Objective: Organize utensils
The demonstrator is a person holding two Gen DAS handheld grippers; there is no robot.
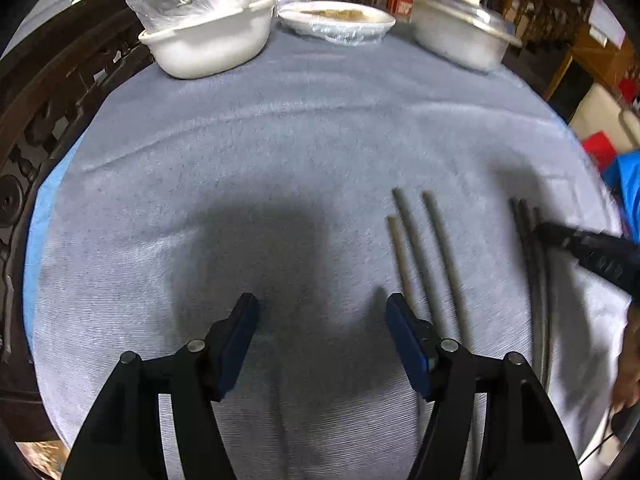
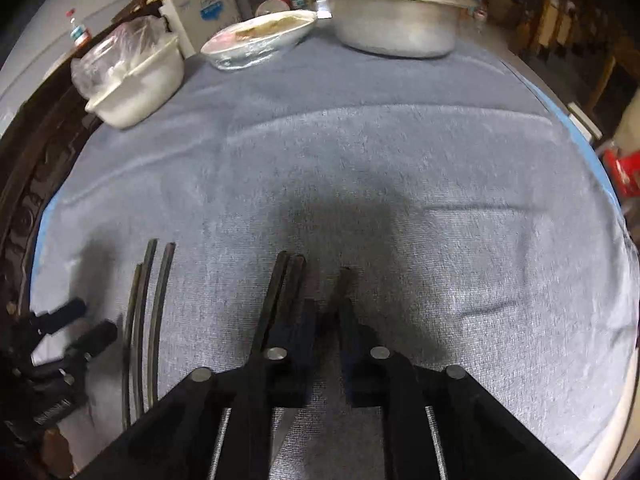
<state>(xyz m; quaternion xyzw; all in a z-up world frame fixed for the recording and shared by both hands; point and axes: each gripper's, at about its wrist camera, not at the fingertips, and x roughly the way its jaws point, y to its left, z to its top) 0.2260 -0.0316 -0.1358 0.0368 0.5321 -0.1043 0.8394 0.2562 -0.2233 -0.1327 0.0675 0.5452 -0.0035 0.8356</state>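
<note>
Surface: the desk (image 1: 280,140) was covered with a grey-blue textured cloth.
Left tongs (image 1: 322,344): spread wide above bare cloth, blue pads facing each other, nothing between them.
Right tongs (image 2: 326,316): pressed nearly together over the group of dark, thin chopsticks (image 2: 288,280); one stick end showed in the narrow gap between the fingers, two more lay just left of the left finger. Motion blur prevented confirming a firm pinch.
Lighter chopsticks: three grey-brown slender chopsticks (image 1: 424,256) lay roughly parallel on the cloth, just right of the left tongs' right finger.
Dark chopsticks, left view: the same dark group (image 1: 532,272) lay near the right edge, with the right tongs' tip over it.
Far edge, left: white oval plastic basin (image 1: 208,44) holding a clear plastic bag.
Far edge, centre: white shallow dish under cling film (image 1: 336,20).
Far edge, right: lidded dull-metal pot (image 2: 392,20).
</note>
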